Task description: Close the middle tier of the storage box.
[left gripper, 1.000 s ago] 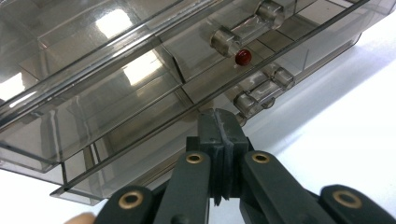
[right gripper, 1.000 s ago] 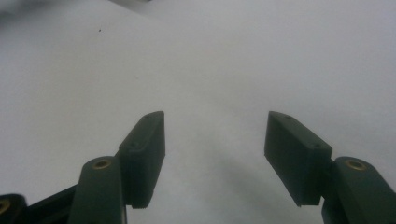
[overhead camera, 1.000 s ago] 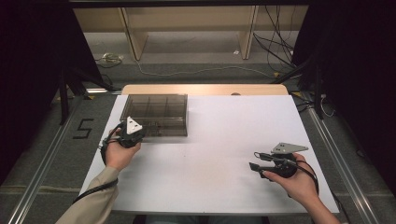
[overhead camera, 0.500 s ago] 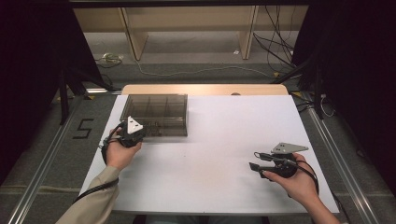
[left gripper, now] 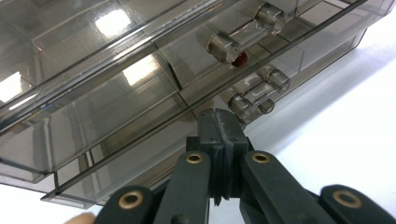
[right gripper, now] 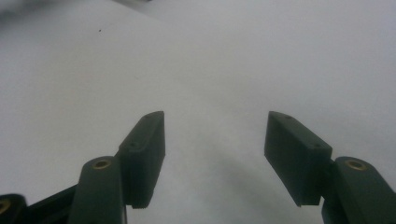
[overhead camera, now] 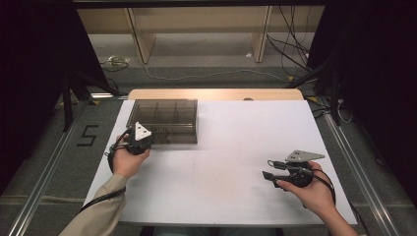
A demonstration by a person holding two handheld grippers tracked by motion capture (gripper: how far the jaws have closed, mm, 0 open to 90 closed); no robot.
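Observation:
A smoky clear plastic compartment box (overhead camera: 164,120) lies with its lid down at the back left of the white tabletop (overhead camera: 236,142). My left gripper (overhead camera: 145,139) is at the box's front edge. In the left gripper view its jaws (left gripper: 220,117) stand shut, pad against pad, with the tips against the box (left gripper: 116,93) just beside a clear latch (left gripper: 259,93). Nothing shows between the pads. A small red item (left gripper: 240,59) sits inside one compartment. My right gripper (overhead camera: 268,169) rests low over bare tabletop at the front right, and stands open (right gripper: 215,126) with nothing between its fingers.
The white tabletop spreads wide between the two hands. A wooden strip (overhead camera: 216,93) runs along its far edge. Metal rails (overhead camera: 44,187) flank the table, cables (overhead camera: 295,54) lie on the floor behind, and a "5" marking (overhead camera: 88,135) is on the floor at left.

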